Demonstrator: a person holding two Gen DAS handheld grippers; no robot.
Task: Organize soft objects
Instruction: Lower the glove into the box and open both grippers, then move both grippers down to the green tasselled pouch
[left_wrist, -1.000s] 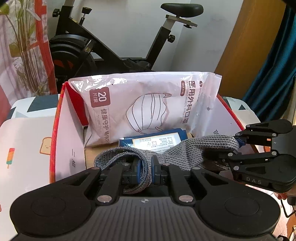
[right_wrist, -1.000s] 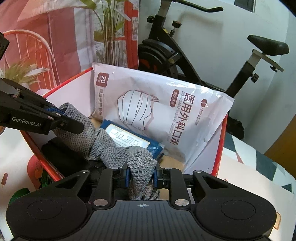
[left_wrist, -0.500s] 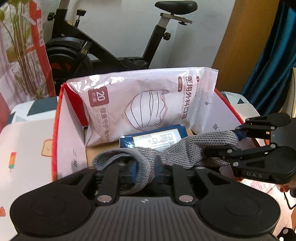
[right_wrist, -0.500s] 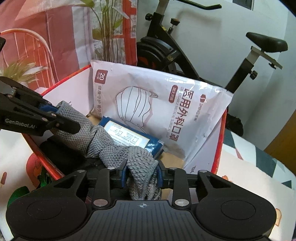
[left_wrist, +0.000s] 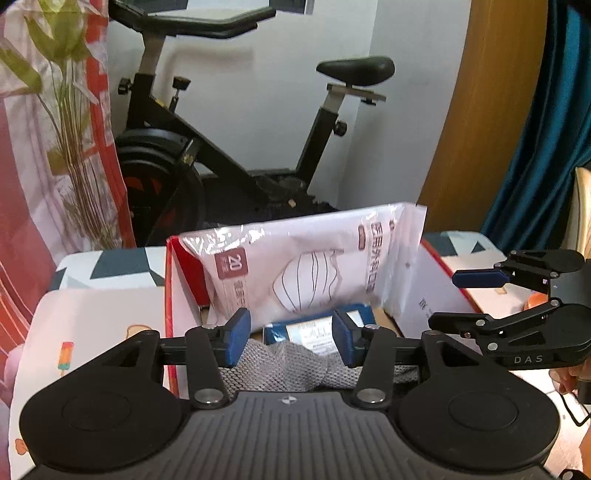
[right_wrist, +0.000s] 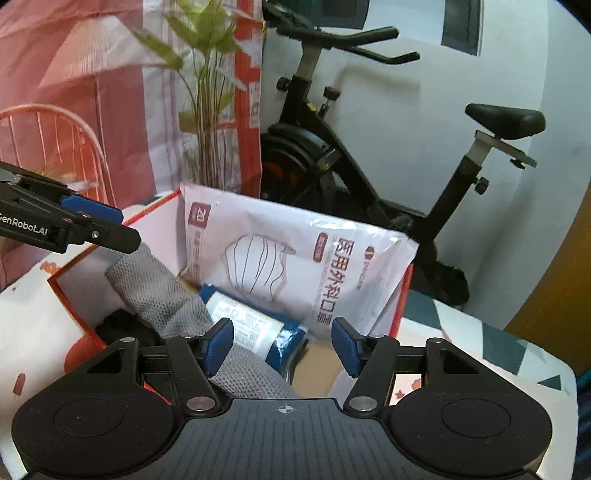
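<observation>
Both grippers have let go of the grey cloth (left_wrist: 284, 363) they pinched a second ago and have lifted off it; left gripper (left_wrist: 288, 332) jaws opening, pads clear of the fabric, nothing clamped; right gripper (right_wrist: 282, 343) jaws opening too, cloth passing just under its left pad, contact unclear, not gripped; cloth now lies in the red-edged box (right_wrist: 79, 264), draped over a dark item at the left and across the blue pack (right_wrist: 258, 328); mask bag (right_wrist: 295, 266) stands upright against the box's back wall; exercise bike (left_wrist: 229, 147) behind the box; box sits on a patterned table (left_wrist: 99, 317).
</observation>
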